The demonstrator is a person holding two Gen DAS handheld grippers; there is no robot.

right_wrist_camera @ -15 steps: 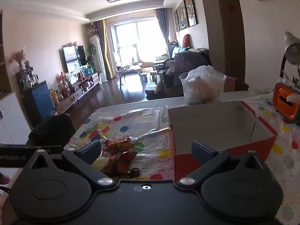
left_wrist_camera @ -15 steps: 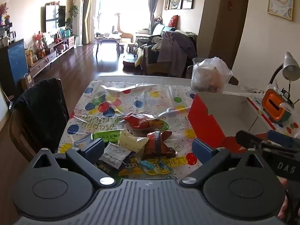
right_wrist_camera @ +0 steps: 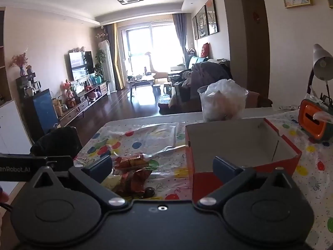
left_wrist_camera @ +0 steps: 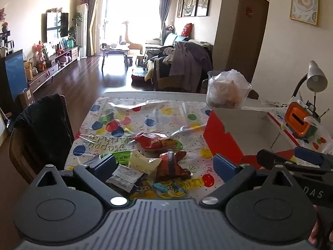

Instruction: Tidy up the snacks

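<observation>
Red cardboard box (left_wrist_camera: 220,139), white inside, open-topped, standing on the balloon-print tablecloth (left_wrist_camera: 149,114): interior shows bare as far as both views reach, so by this evidence 0 snacks are stowed and the whole sort is judged left to do. Snack pile (left_wrist_camera: 145,166), loose on the cloth just left of the box: 1 red packet (left_wrist_camera: 155,140) nearest the box's near-left corner, 1 crumpled red wrapper (left_wrist_camera: 173,162), 1 pale yellow packet (left_wrist_camera: 143,162), 1 green-labelled packet (left_wrist_camera: 119,158), 1 grey-white sachet (left_wrist_camera: 124,176), plus small flat pieces. Left gripper (left_wrist_camera: 164,164): fingers spread wide, empty, hovering over the pile, aimed forward and slightly down. Right gripper (right_wrist_camera: 162,166): fingers wide, empty, level, straddling the box's near-left corner from above.
</observation>
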